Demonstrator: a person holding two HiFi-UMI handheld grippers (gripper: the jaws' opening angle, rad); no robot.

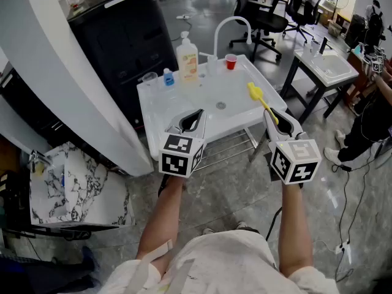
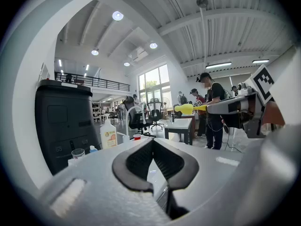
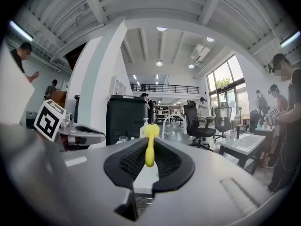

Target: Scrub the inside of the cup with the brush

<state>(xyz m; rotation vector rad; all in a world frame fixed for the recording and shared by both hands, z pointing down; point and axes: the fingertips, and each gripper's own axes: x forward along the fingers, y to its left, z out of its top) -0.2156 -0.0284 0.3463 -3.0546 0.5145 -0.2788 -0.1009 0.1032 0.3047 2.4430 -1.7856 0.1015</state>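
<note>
Above the glossy white table (image 1: 160, 106)'s near edge, your right gripper (image 1: 275, 120)'s ribbed fingers clamp the slim yellow brush (image 1: 258, 95), while your left gripper (image 1: 194, 117)'s fingers meet on nothing.

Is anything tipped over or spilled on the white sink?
Nothing stands out. The red cup, soap bottle and clear glass stand upright, and the right gripper holds the yellow brush.

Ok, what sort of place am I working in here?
Probably an open-plan lab or workshop office, not a home kitchen: a free-standing white sink sits on a grey floor, black office chairs stand behind it, and a high beamed ceiling with a mezzanine railing runs overhead.
</note>
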